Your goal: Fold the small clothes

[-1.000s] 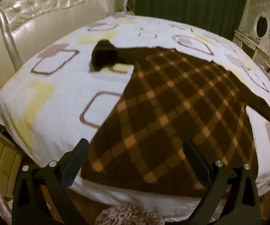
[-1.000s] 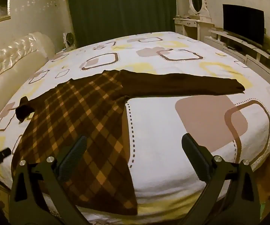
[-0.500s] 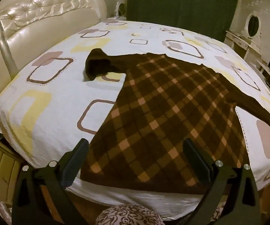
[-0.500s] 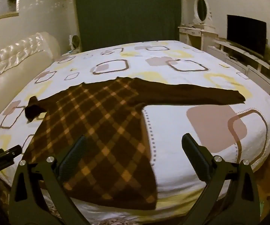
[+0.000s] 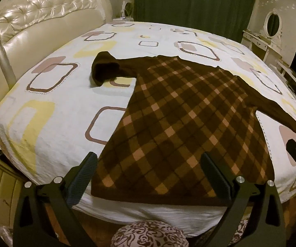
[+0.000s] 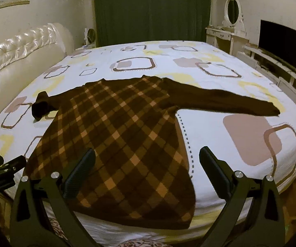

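On the patterned bed sheet (image 5: 51, 111), in the left wrist view, a brown checked dress (image 5: 181, 127) lies flat — the left gripper (image 5: 151, 174) hangs wide apart over its hem, holding nothing. The right wrist view shows the right gripper (image 6: 148, 168) equally spread and empty above the hem — one sleeve (image 6: 220, 100) stretched straight.

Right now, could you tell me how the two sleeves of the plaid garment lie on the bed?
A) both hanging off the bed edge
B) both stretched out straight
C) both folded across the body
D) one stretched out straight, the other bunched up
D: on the plaid garment, the sleeve toward the TV side lies straight, while the sleeve toward the headboard is crumpled.
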Tool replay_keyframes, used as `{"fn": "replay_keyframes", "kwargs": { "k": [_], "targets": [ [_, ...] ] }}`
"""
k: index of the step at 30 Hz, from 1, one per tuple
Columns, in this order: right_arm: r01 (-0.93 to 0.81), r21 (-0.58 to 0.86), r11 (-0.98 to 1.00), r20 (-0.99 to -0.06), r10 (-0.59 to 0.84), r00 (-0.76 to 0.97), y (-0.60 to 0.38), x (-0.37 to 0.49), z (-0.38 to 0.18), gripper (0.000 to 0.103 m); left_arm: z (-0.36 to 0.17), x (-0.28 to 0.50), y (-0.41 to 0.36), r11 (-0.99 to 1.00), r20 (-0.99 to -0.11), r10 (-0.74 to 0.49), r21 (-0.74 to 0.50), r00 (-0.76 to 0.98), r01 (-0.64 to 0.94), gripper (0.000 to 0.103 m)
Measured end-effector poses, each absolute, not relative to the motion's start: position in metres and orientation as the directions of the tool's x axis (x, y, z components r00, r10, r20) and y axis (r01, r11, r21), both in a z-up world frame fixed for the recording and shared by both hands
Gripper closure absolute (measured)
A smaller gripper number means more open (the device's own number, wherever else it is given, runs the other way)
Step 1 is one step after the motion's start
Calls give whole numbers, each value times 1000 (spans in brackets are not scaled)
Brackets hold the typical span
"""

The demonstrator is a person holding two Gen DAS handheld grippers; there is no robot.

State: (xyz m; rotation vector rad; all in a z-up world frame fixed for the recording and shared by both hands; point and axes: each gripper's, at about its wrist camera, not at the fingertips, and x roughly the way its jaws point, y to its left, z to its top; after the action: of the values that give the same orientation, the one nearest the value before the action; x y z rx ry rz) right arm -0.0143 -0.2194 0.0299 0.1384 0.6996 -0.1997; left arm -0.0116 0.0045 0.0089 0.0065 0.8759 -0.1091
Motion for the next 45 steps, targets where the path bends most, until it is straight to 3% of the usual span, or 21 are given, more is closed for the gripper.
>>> {"fn": "replay_keyframes", "kwargs": {
  "k": [45],
  "targets": [
    [272, 96, 957, -693, -132, 708, -250, -5, 10, 2, -5, -3, -19, 989, -787, -91, 2, 611, 150, 4]
  ]
}}
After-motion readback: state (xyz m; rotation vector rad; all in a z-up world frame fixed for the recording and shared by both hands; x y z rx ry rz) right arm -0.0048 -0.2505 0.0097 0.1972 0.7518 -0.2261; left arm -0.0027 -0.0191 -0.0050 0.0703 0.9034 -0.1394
